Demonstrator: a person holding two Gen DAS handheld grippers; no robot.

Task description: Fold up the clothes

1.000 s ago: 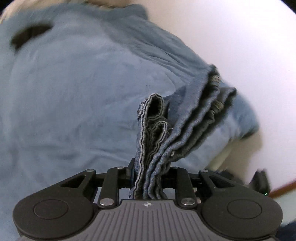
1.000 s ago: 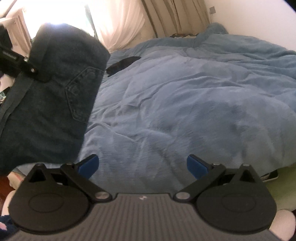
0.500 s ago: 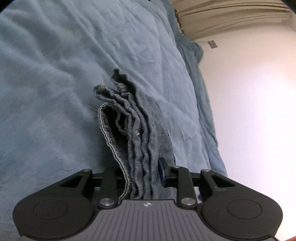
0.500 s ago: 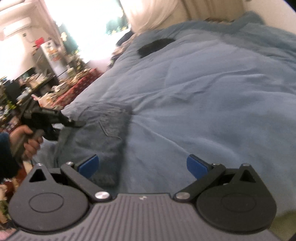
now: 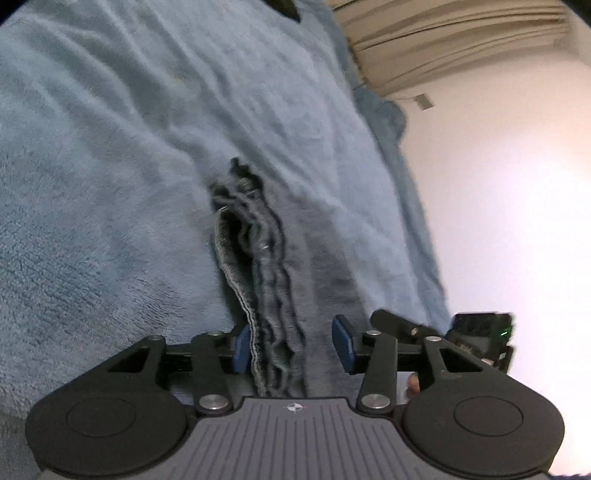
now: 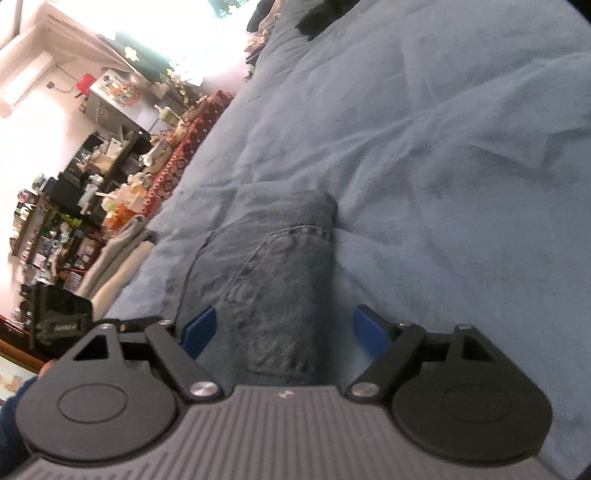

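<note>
Folded blue jeans (image 6: 273, 280) lie on the blue fleece blanket (image 6: 443, 184) of a bed, back pocket up. In the left wrist view their stacked edges (image 5: 266, 280) run between the fingers of my left gripper (image 5: 291, 347), which is open with the blue pads apart from the denim. My right gripper (image 6: 284, 332) is open and straddles the jeans just above them. The right gripper's body shows at the right edge of the left wrist view (image 5: 476, 336), and the left gripper's body at the left of the right wrist view (image 6: 59, 314).
A dark item (image 6: 321, 14) lies at the far end of the bed. Folded grey cloth (image 6: 118, 254) sits at the bed's left edge, beside cluttered shelves (image 6: 74, 192). A white wall (image 5: 517, 203) and curtains (image 5: 443, 40) border the bed's other side.
My left gripper lowered the folded jeans onto the blanket and opened, letting them go. My right gripper moved down over the jeans, still open.
</note>
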